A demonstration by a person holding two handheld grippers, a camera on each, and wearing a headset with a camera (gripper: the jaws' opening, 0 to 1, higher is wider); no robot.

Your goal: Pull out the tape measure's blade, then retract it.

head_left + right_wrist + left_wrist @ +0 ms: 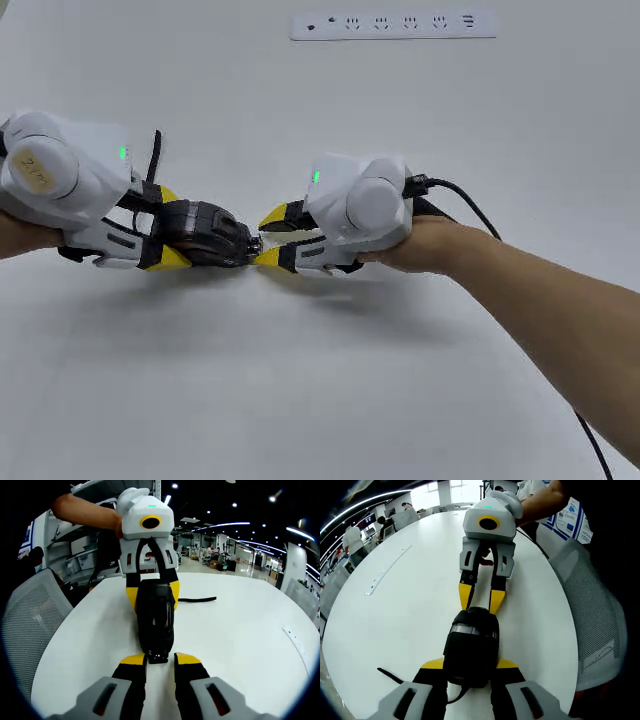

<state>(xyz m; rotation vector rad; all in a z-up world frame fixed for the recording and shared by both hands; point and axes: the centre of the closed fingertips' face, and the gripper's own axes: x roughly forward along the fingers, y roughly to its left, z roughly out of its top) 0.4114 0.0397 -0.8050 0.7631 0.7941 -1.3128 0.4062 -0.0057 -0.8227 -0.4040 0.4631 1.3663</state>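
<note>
Left gripper [168, 228] sits at the left middle of the head view, clenched on the black tape measure [205, 233], its yellow-tipped jaws pressed against the case from above and below. Opposite it, right of center, the right gripper [270, 237] faces it with its jaws parted, the tips reaching the nose of the case.

Both are over a plain white table [300, 380]. A white power strip [392, 25] lies along the upper edge of that frame, and a black cable [480, 215] trails from the right gripper toward the lower right corner. In the right gripper view the table is round-edged and stands in a large open office with ceiling lights, a grey mesh chair [30, 625] at the left and a loose black strap [197, 599] lying on the surface right of center.

In the head view the tape measure's long axis runs left to right across the frame, with its mouth pointing right. In the right gripper view the case [156, 615] runs straight up the frame, and its blade end lies between the two yellow tips at the bottom, which stand apart on either side of it.
</note>
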